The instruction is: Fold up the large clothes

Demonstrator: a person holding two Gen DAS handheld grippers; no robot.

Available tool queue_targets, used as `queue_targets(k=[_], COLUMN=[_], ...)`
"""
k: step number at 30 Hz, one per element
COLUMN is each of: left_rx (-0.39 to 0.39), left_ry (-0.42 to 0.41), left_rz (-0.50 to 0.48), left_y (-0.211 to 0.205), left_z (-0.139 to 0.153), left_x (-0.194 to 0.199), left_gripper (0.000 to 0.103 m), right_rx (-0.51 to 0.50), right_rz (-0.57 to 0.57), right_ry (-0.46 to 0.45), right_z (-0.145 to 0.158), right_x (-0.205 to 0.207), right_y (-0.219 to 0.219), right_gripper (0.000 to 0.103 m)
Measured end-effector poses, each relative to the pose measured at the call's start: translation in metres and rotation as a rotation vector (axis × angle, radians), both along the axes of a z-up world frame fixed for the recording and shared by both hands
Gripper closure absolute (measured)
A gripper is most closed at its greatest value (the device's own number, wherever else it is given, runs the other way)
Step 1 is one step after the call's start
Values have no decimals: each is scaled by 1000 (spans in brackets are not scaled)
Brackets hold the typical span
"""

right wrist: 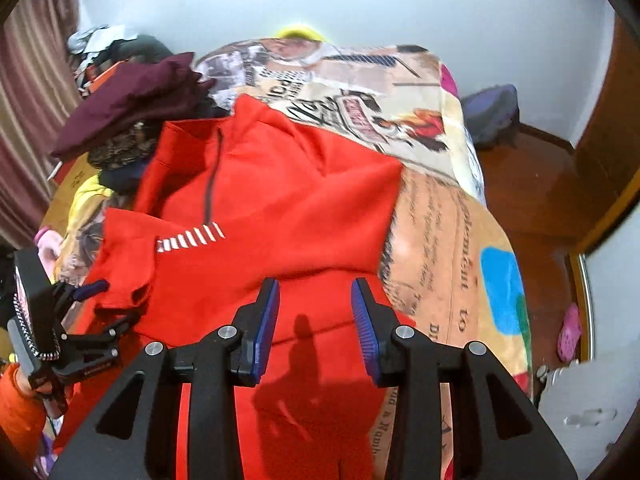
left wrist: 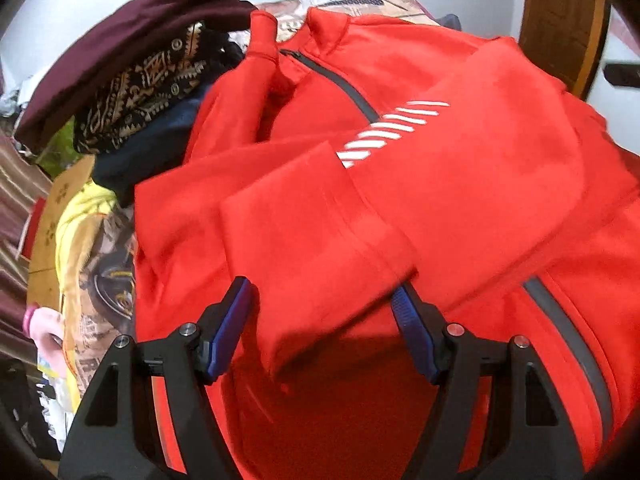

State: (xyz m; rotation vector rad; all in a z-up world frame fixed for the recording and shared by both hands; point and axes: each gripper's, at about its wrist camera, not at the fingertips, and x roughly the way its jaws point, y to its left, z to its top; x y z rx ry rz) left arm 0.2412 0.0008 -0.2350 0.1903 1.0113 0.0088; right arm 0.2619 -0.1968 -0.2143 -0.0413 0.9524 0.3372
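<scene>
Two handheld grippers hang over a red jacket (right wrist: 280, 200) spread across a bed covered with a printed blanket (right wrist: 440, 216). The jacket lies face up, its collar toward the far end and its dark zipper (left wrist: 336, 80) running down the chest, with both sleeves folded across the front. One sleeve bears white diagonal stripes (left wrist: 392, 128); the other sleeve's cuff (left wrist: 312, 264) lies nearest the left gripper (left wrist: 324, 300), whose blue pads stand spread on either side of it. The left wrist view does not settle whether either pad touches the cloth. The right gripper (right wrist: 316, 292), above the jacket's near hem, has its jaws parted with nothing between them. In the right wrist view the left gripper appears at the near left edge of the jacket, held by a person in an orange sleeve (right wrist: 20, 404). A maroon garment (left wrist: 132, 40) tops a pile of clothes at the far left, over a black patterned cloth (left wrist: 144, 92).
</scene>
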Motion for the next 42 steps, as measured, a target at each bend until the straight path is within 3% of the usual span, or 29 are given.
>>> queue_targets(k=[1, 4, 6, 14, 19, 25, 28, 33, 38, 42], left_rx=[1, -36, -52, -125, -145, -170, -172, -70, -53, -56], left_ry=[-8, -17, -27, -193, -216, -110, -21, 79, 63, -21], left_rz=[8, 14, 28, 173, 270, 311, 326, 344, 324, 293], left_y=[1, 5, 12, 74, 115, 128, 132, 135, 140, 139], left_z=[1, 5, 12, 67, 68, 27, -1, -30, -15, 19], left_x=[3, 12, 17, -1, -17, -26, -31, -39, -42, -35], left_gripper=[37, 63, 92, 100, 100, 96, 88, 58, 53, 42], right_rx=[9, 31, 43, 8, 10, 4, -5, -10, -24, -18], right_rz=[-2, -2, -5, 8, 14, 11, 7, 12, 43, 54], right_ry=[9, 32, 47, 43, 32, 20, 16, 24, 32, -4], right_z=[-3, -15, -24, -43, -45, -45, -45, -44, -33, -16], right_x=[1, 3, 5, 3, 2, -1, -2, -2, 0, 5], right_y=[0, -1, -1, 6, 7, 12, 14, 13, 12, 10], right_gripper=[69, 69, 69, 66, 60, 57, 57, 56, 56, 56])
